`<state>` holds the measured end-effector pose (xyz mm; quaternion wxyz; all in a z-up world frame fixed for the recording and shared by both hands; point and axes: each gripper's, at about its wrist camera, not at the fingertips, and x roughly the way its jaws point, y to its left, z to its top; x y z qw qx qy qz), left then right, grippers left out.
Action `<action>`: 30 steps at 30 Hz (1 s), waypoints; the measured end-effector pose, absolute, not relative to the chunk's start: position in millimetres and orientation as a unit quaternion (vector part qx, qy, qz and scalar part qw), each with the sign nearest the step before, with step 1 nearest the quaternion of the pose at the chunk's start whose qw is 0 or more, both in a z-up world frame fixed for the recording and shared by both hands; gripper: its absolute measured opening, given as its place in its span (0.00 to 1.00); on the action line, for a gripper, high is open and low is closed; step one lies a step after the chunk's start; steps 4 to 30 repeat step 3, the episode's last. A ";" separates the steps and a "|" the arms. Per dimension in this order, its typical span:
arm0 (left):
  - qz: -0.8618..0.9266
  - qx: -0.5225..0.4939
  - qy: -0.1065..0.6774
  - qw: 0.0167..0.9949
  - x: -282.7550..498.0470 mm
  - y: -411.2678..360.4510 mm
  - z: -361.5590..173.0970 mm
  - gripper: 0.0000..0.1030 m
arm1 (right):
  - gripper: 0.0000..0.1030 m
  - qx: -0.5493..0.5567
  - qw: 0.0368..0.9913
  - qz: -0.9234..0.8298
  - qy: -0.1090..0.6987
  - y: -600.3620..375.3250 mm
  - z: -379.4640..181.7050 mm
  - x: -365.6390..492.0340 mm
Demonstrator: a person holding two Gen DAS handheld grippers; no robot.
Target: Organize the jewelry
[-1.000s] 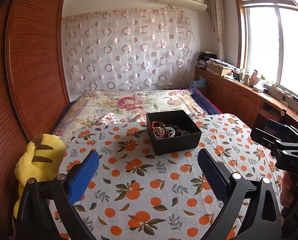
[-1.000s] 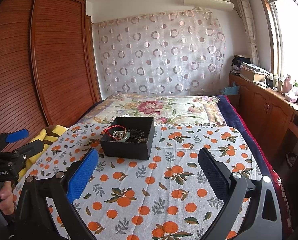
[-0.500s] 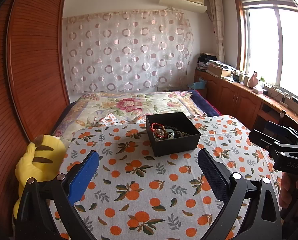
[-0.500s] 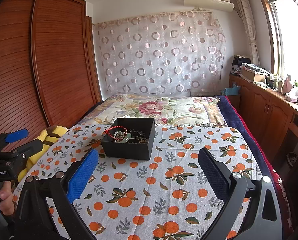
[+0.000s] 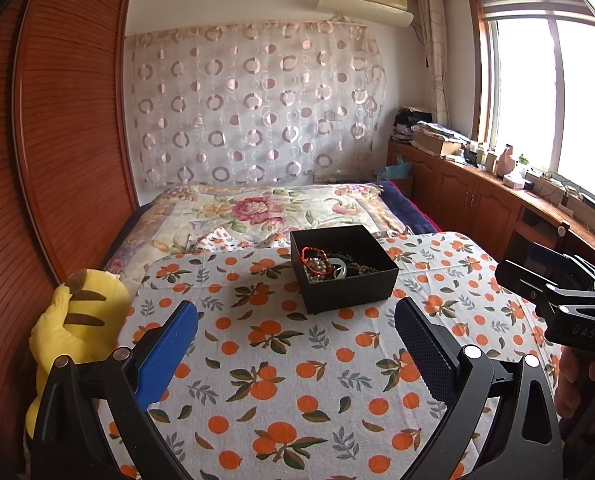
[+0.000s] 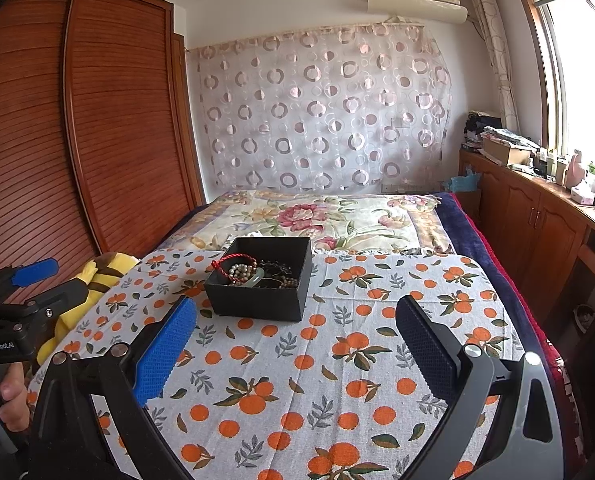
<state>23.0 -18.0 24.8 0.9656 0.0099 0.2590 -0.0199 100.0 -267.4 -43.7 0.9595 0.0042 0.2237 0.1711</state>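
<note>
Jewelry (image 5: 328,266) lies tangled in an open black box (image 5: 343,270) set toward the far edge of a table draped in an orange-print cloth (image 5: 281,360), with a broad stretch of bare cloth on the near side. Both the left gripper (image 5: 297,332) and the right gripper (image 6: 295,332) hover level above the near cloth, jaws spread wide and holding nothing, well short of the box. A yellow plush toy (image 5: 73,320) sits off the table's left edge.

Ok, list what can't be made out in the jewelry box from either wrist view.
- Left wrist view: the black box's near wall hides its floor; the dark beads beside the red cord bracelet are too small to count.
- Right wrist view: the tangle behind the pale green bangle is too small to separate.
- Both tongs, left and right, hover open and hide nothing.
</note>
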 end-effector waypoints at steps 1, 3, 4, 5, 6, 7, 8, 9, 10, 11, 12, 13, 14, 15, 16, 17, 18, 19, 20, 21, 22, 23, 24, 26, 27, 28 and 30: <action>-0.020 0.010 0.259 0.966 23.7 -18.7 25.8 0.92 | 0.98 0.004 0.960 0.171 0.224 -267.4 -43.8 99.8; -0.019 0.011 0.259 0.966 22.9 -18.0 24.5 0.92 | 0.97 0.004 0.960 0.171 0.223 -267.5 -43.8 99.8; -0.019 0.011 0.259 0.966 22.9 -18.0 24.5 0.92 | 0.97 0.004 0.960 0.171 0.223 -267.5 -43.8 99.8; -0.019 0.011 0.259 0.966 22.9 -18.0 24.5 0.92 | 0.97 0.004 0.960 0.171 0.223 -267.5 -43.8 99.8; -0.019 0.011 0.259 0.966 22.9 -18.0 24.5 0.92 | 0.97 0.004 0.960 0.171 0.223 -267.5 -43.8 99.8; -0.019 0.011 0.259 0.966 22.9 -18.0 24.5 0.92 | 0.97 0.004 0.960 0.171 0.223 -267.5 -43.8 99.8; -0.019 0.011 0.259 0.966 22.9 -18.0 24.5 0.92 | 0.97 0.004 0.960 0.171 0.223 -267.5 -43.8 99.8; -0.019 0.011 0.259 0.966 22.9 -18.0 24.5 0.92 | 0.97 0.004 0.960 0.171 0.223 -267.5 -43.8 99.8; -0.019 0.011 0.259 0.966 22.9 -18.0 24.5 0.92 | 0.97 0.004 0.960 0.171 0.223 -267.5 -43.8 99.8; -0.019 0.011 0.259 0.966 22.9 -18.0 24.5 0.92 | 0.97 0.004 0.960 0.171 0.223 -267.5 -43.8 99.8; -0.019 0.011 0.259 0.966 22.9 -18.0 24.5 0.92 | 0.97 0.004 0.960 0.171 0.223 -267.5 -43.8 99.8; -0.019 0.011 0.259 0.966 22.9 -18.0 24.5 0.92 | 0.97 0.004 0.960 0.171 0.223 -267.5 -43.8 99.8; -0.019 0.011 0.259 0.966 22.9 -18.0 24.5 0.92 | 0.97 0.004 0.960 0.171 0.223 -267.5 -43.8 99.8; -0.019 0.011 0.259 0.966 22.9 -18.0 24.5 0.92 | 0.97 0.004 0.960 0.171 0.223 -267.5 -43.8 99.8; -0.019 0.011 0.259 0.966 22.9 -18.0 24.5 0.92 | 0.97 0.004 0.960 0.171 0.223 -267.5 -43.8 99.8; -0.019 0.011 0.259 0.966 22.9 -18.0 24.5 0.92 | 0.97 0.004 0.960 0.171 0.223 -267.5 -43.8 99.8; -0.019 0.011 0.259 0.966 22.9 -18.0 24.5 0.92 | 0.97 0.004 0.960 0.171 0.223 -267.5 -43.8 99.8; -0.019 0.011 0.259 0.966 22.9 -18.0 24.5 0.92 | 0.97 0.004 0.960 0.171 0.223 -267.5 -43.8 99.8; -0.019 0.011 0.259 0.966 22.9 -18.0 24.5 0.92 | 0.97 0.004 0.960 0.171 0.223 -267.5 -43.8 99.8; -0.019 0.011 0.259 0.966 22.9 -18.0 24.5 0.92 | 0.97 0.004 0.960 0.171 0.223 -267.5 -43.8 99.8; -0.019 0.011 0.259 0.966 22.9 -18.0 24.5 0.92 | 0.97 0.004 0.960 0.171 0.223 -267.5 -43.8 99.8; -0.019 0.011 0.259 0.966 22.9 -18.0 24.5 0.92 | 0.97 0.004 0.960 0.171 0.223 -267.5 -43.8 99.8; -0.019 0.011 0.259 0.966 22.9 -18.0 24.5 0.92 | 0.97 0.004 0.960 0.171 0.223 -267.5 -43.8 99.8; -0.019 0.011 0.259 0.966 22.9 -18.0 24.5 0.92 | 0.97 0.004 0.960 0.171 0.223 -267.5 -43.8 99.8; -0.019 0.011 0.259 0.966 22.9 -18.0 24.5 0.92 | 0.97 0.004 0.960 0.171 0.223 -267.5 -43.8 99.8; -0.019 0.011 0.259 0.966 22.9 -18.0 24.5 0.92 | 0.97 0.004 0.960 0.171 0.223 -267.5 -43.8 99.8; -0.019 0.011 0.259 0.966 22.9 -18.0 24.5 0.92 | 0.97 0.004 0.960 0.171 0.223 -267.5 -43.8 99.8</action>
